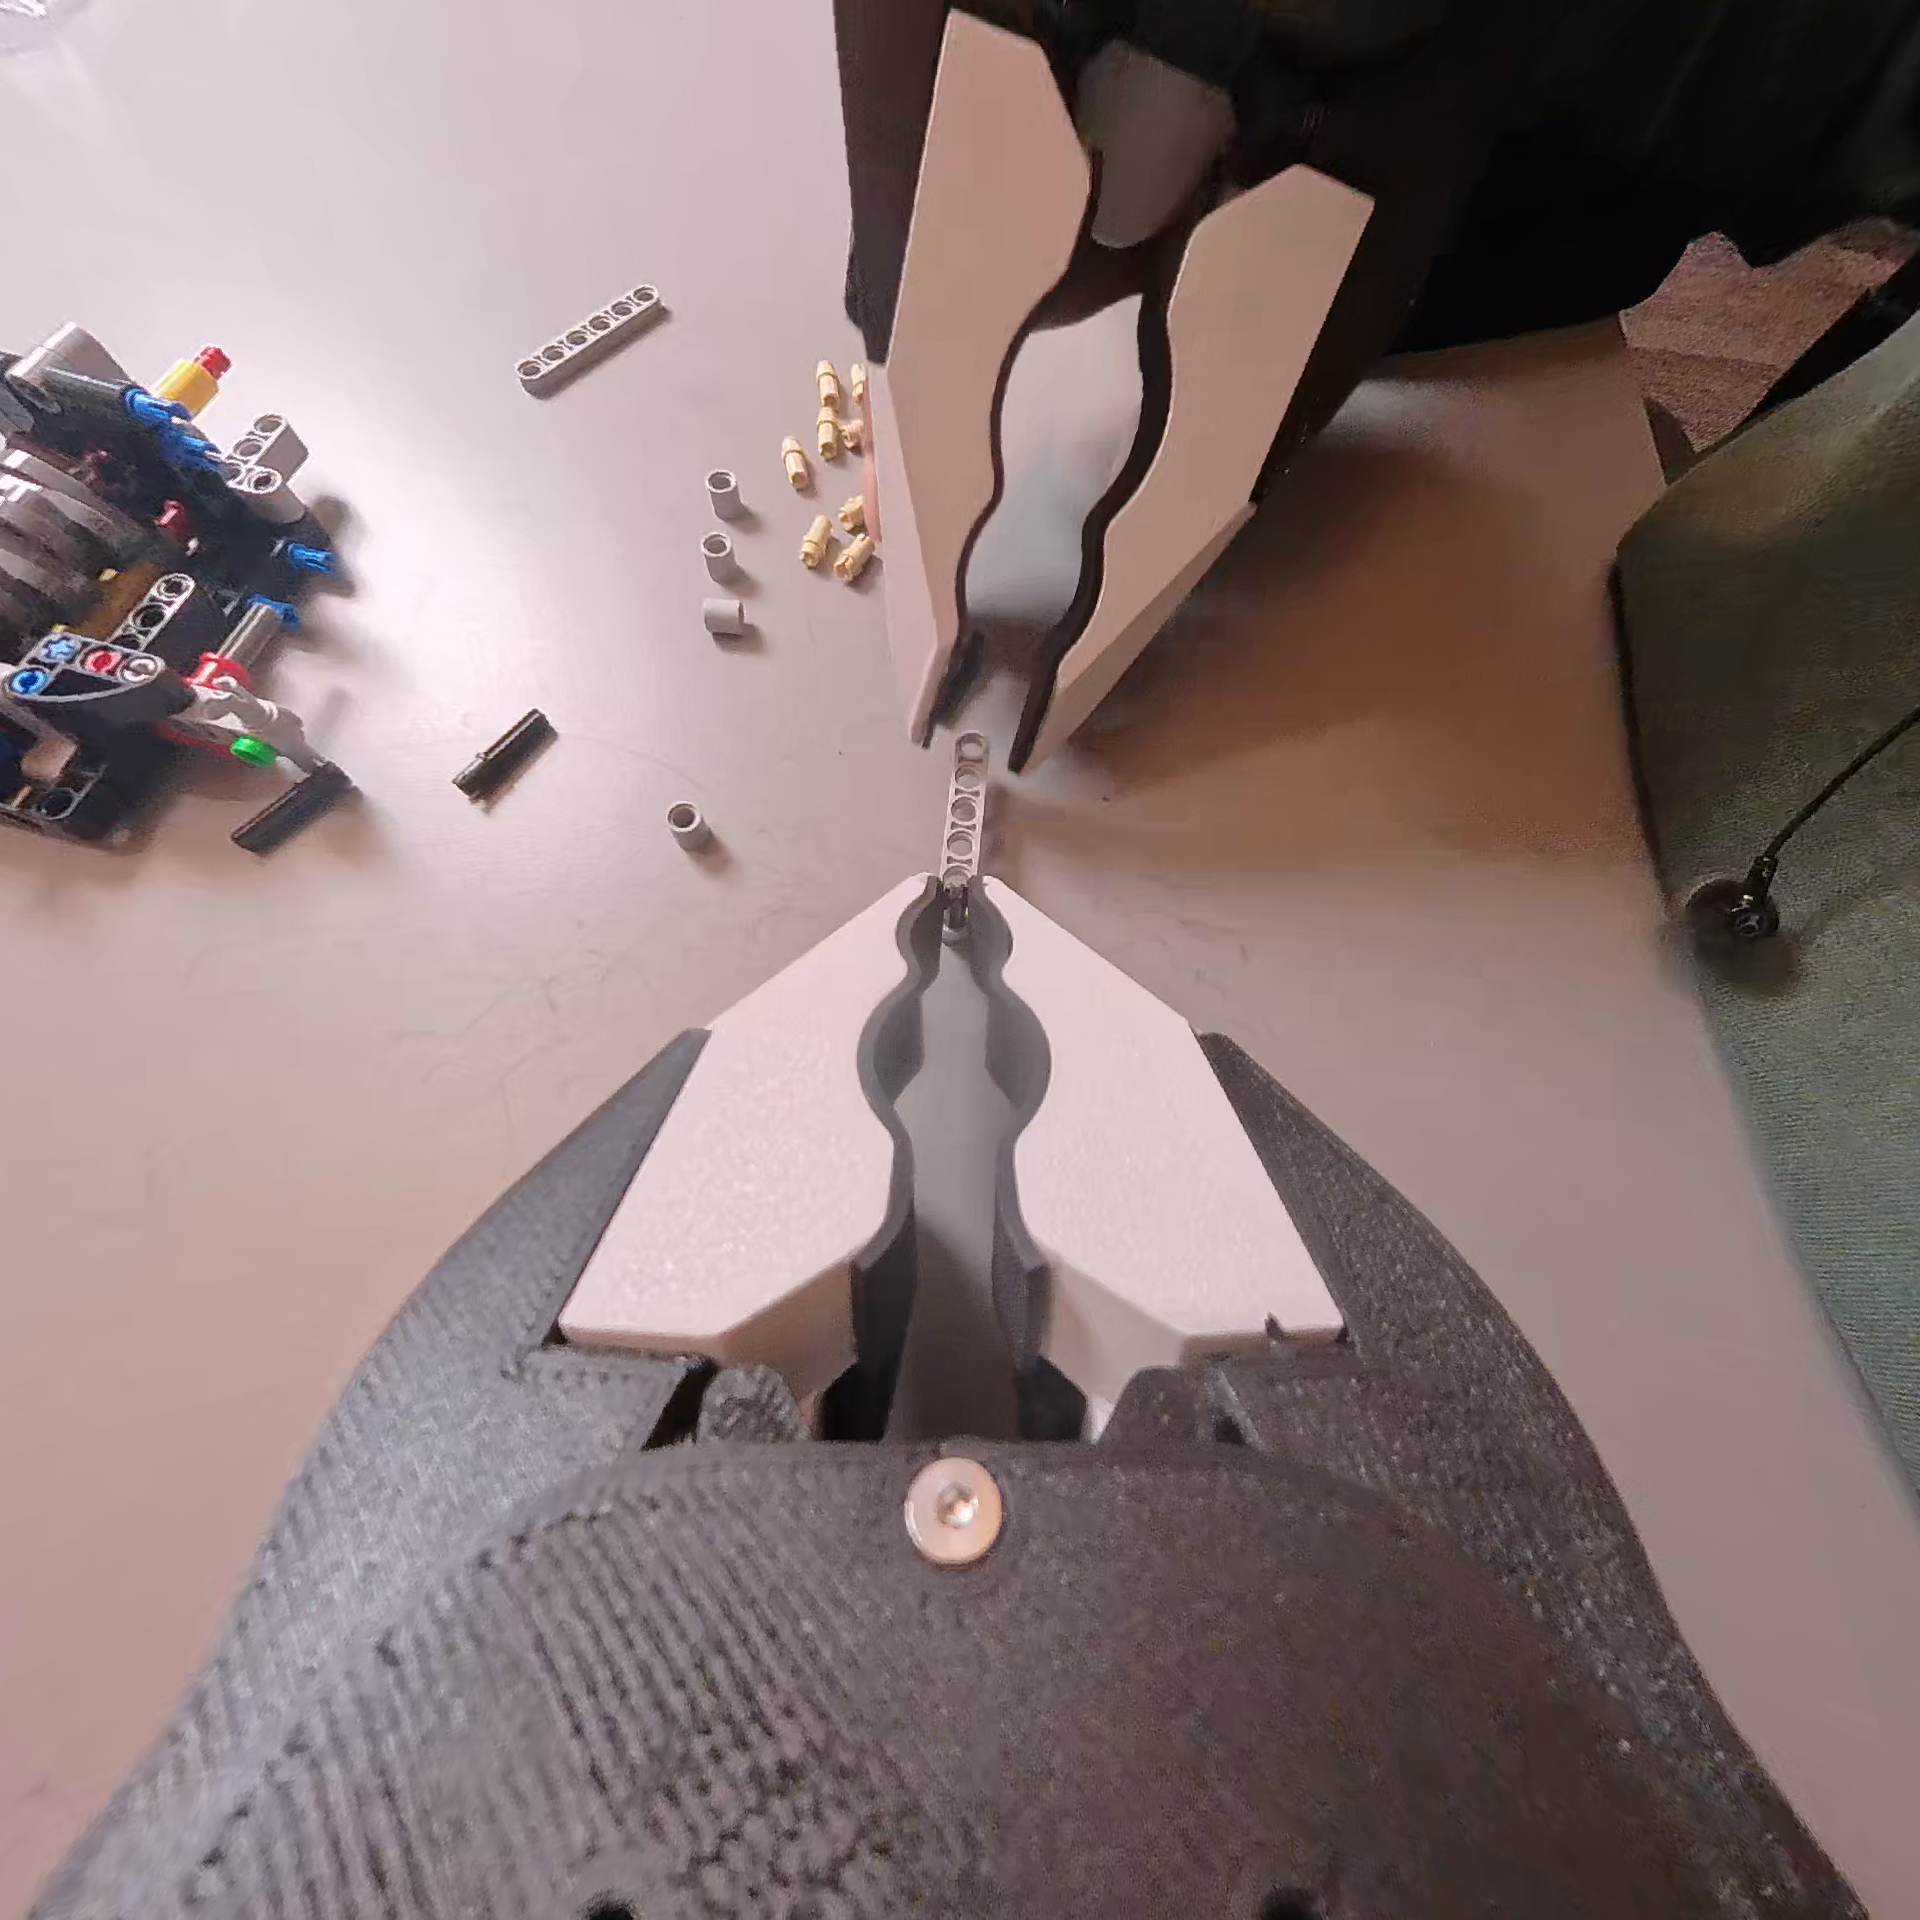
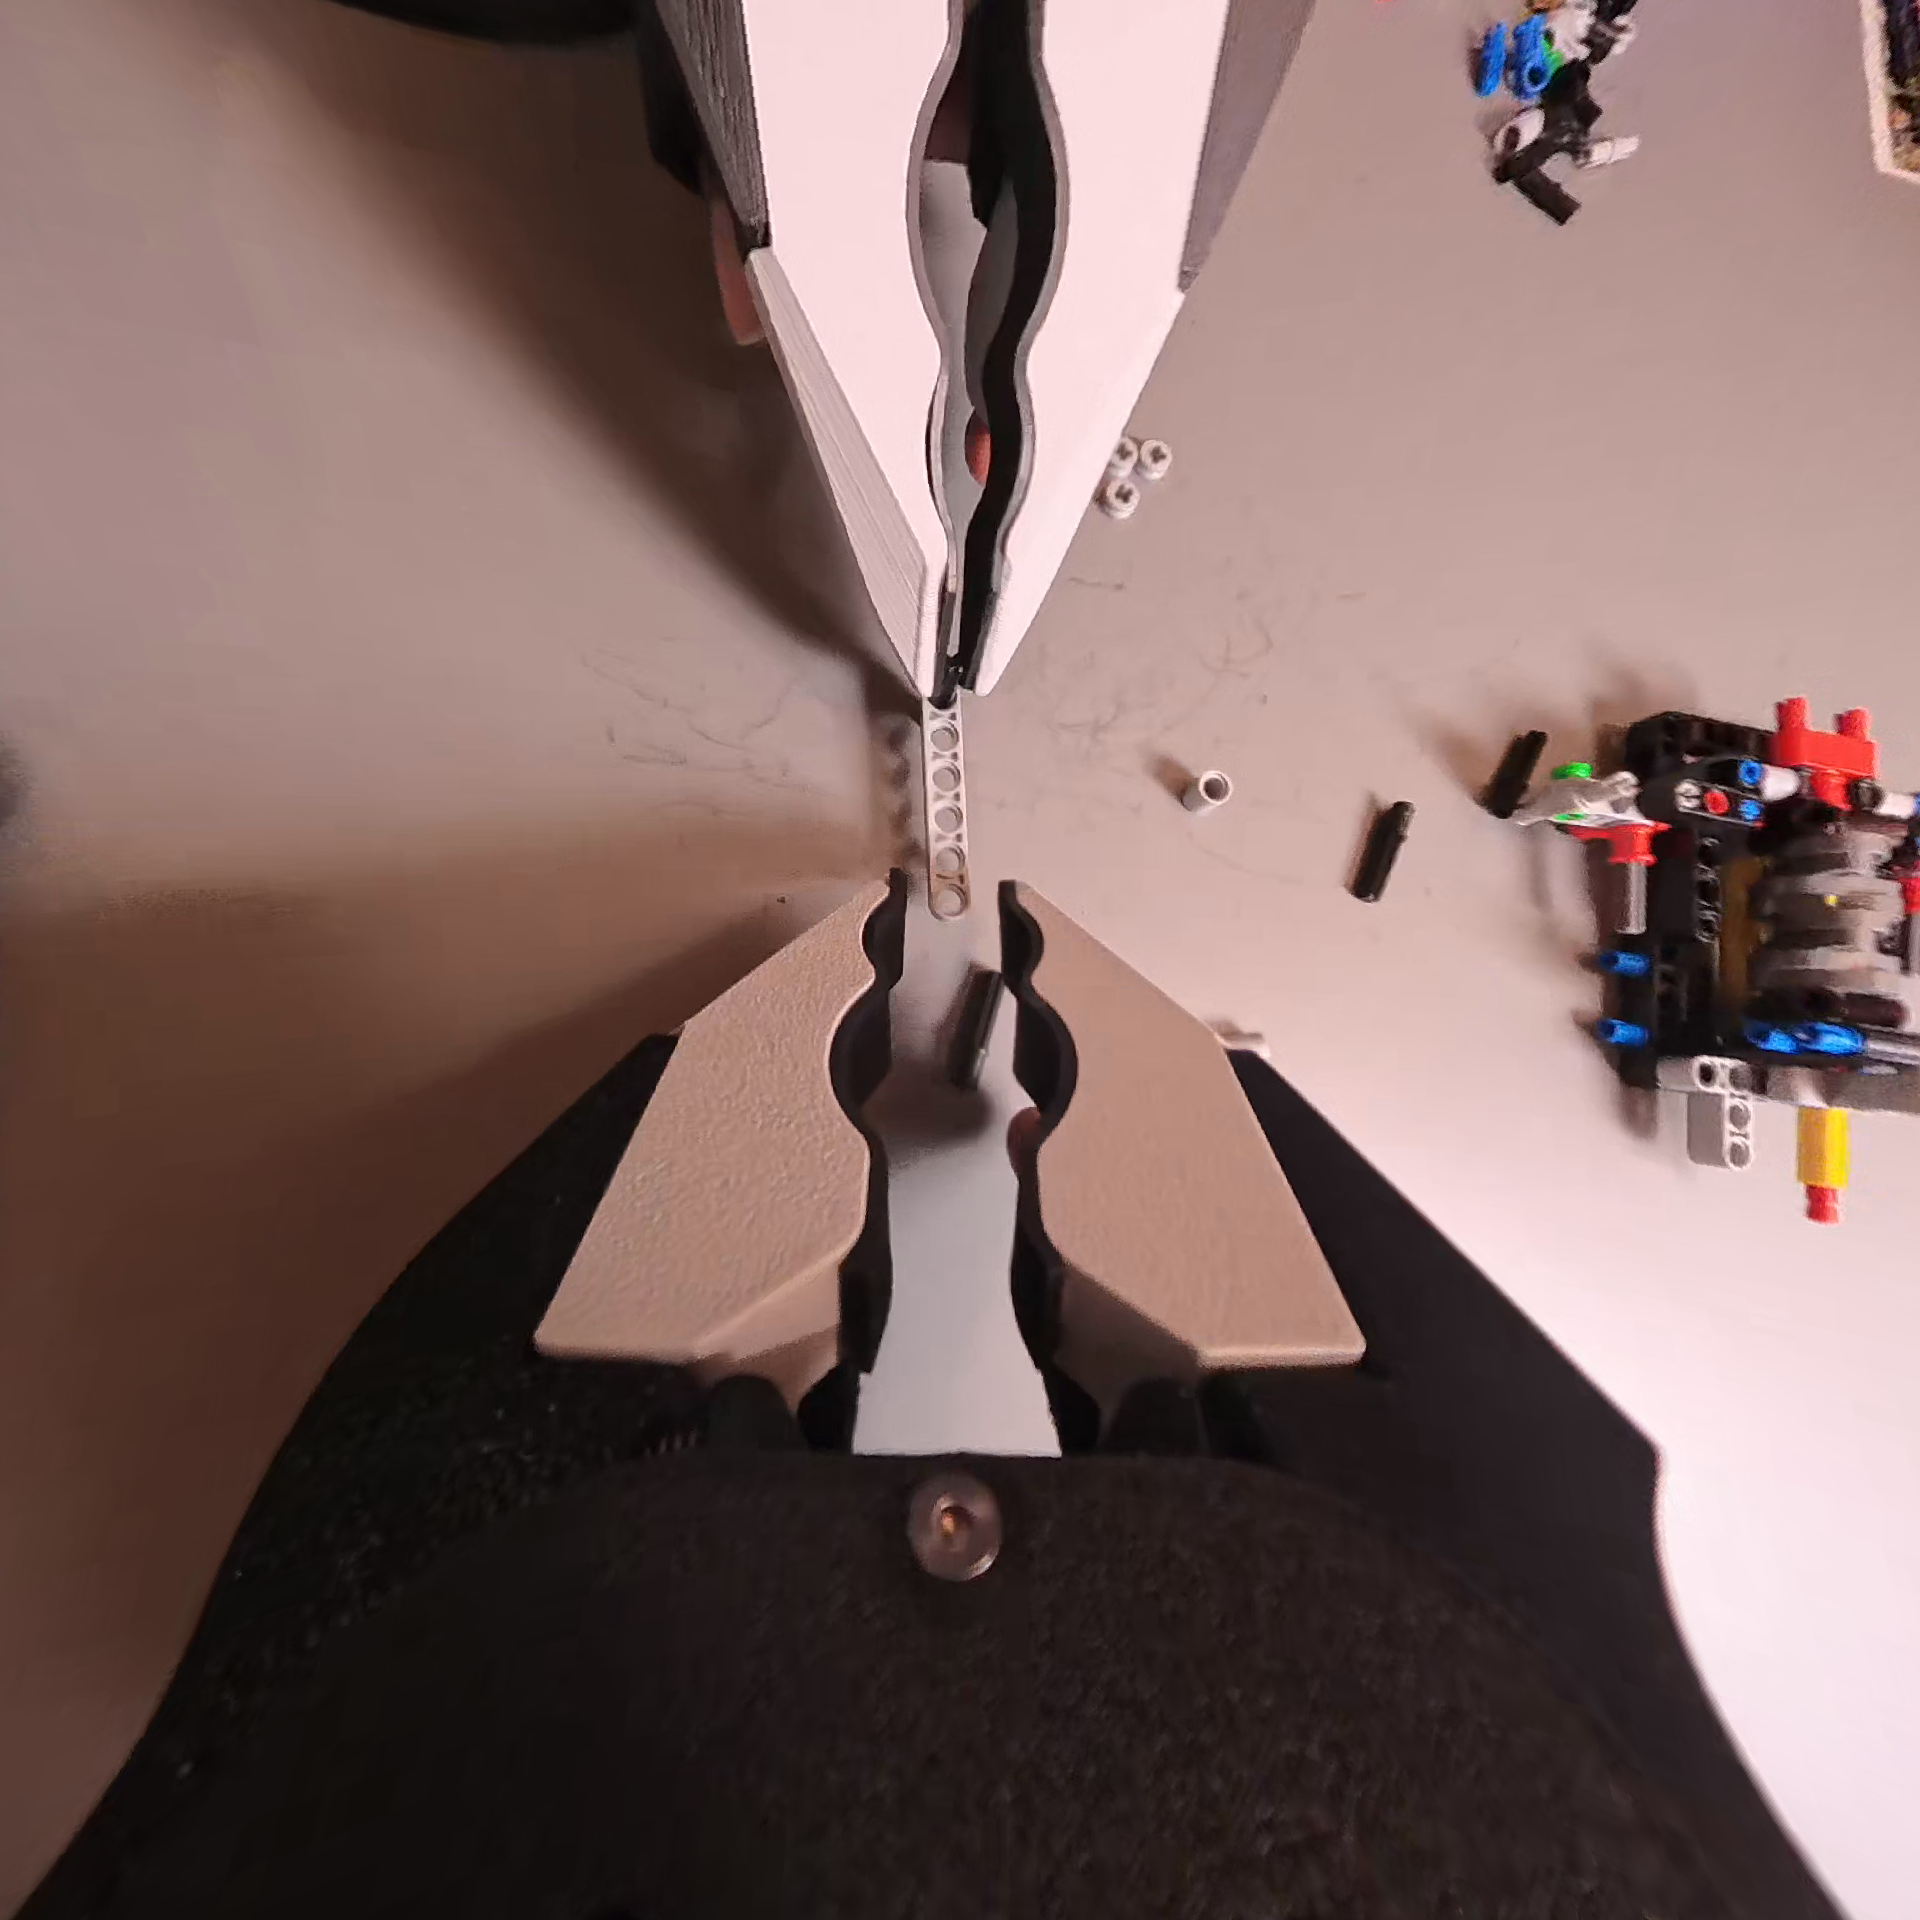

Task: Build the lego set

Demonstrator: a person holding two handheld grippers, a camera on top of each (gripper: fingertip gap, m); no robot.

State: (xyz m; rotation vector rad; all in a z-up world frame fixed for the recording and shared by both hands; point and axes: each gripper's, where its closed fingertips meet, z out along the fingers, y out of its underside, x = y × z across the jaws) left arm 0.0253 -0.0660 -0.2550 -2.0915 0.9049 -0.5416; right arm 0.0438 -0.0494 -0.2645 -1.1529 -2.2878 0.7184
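My left gripper (image 1: 956, 889) is shut on one end of a thin light-grey beam with holes (image 1: 961, 816) and holds it just above the table. My right gripper (image 2: 953, 888) is open, and the beam's free end (image 2: 947, 831) sits between its fingertips without being clamped. In the left wrist view the right gripper (image 1: 974, 748) comes in from the top. In the right wrist view the left gripper (image 2: 951, 681) comes in from the top. The partly built black model with blue, red and yellow parts (image 1: 135, 623) lies at the left, and it also shows at the right in the right wrist view (image 2: 1756, 935).
On the table lie a second grey beam (image 1: 590, 338), tan pins (image 1: 831, 457), grey bushes (image 1: 722, 551), black pins (image 1: 502, 753) (image 2: 1382, 847) and a small pile of parts (image 2: 1548, 104). A green fabric seat with a black cable (image 1: 1787, 727) borders the table's right edge. Left and right tips are no more than a few centimetres apart.
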